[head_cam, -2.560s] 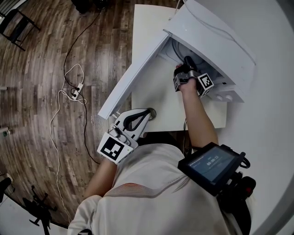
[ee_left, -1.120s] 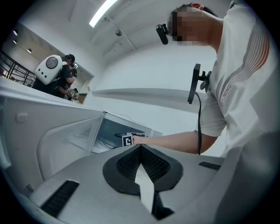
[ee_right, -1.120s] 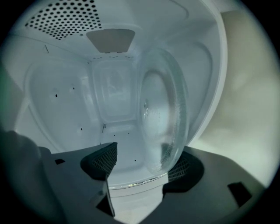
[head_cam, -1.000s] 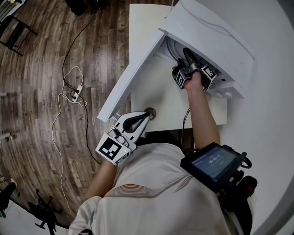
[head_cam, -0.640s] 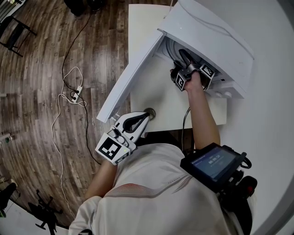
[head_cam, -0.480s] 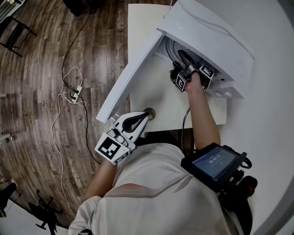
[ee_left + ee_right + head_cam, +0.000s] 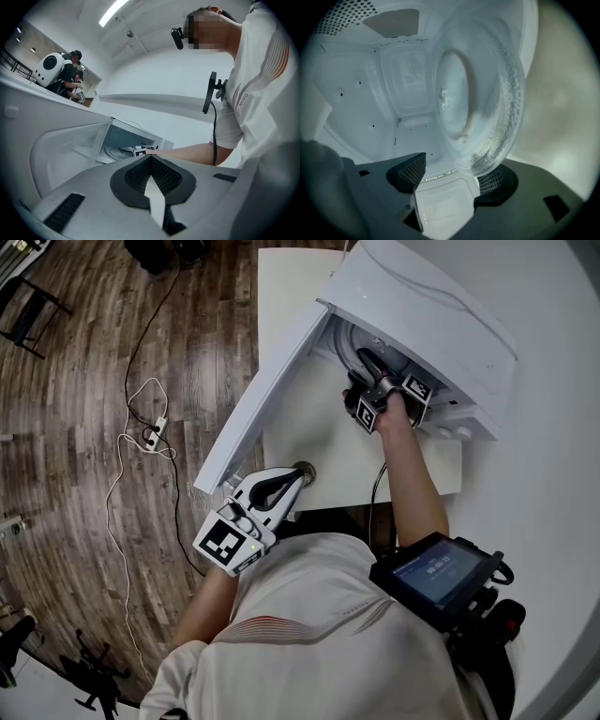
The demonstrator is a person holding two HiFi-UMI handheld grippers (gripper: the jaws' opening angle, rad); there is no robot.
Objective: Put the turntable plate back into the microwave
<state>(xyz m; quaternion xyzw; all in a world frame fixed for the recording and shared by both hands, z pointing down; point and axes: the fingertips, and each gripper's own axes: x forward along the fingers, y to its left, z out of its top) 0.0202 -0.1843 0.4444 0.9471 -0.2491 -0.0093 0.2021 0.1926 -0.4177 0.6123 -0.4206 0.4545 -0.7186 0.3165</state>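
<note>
The clear glass turntable plate [image 7: 480, 93] stands on edge in the right gripper view, inside the white microwave [image 7: 422, 306] cavity. Its lower rim comes down next to the right-hand finger of my right gripper [image 7: 452, 178]. That gripper's jaws stand wide apart, with bare cavity floor between them. In the head view my right gripper [image 7: 364, 360] reaches into the cavity mouth beside the plate's rim [image 7: 349, 345]. My left gripper [image 7: 298, 476] rests at the table's near edge, shut and empty. The left gripper view shows its pads [image 7: 150, 159] meeting.
The microwave door [image 7: 272, 381] swings out to the left over the white table [image 7: 319, 446]. A small round fitting [image 7: 306, 469] sits by the left gripper's tip. Cables and a power strip [image 7: 150, 432] lie on the wood floor at left.
My right gripper has shifted a little to the left and up at the cavity mouth. The left gripper has stayed in place.
</note>
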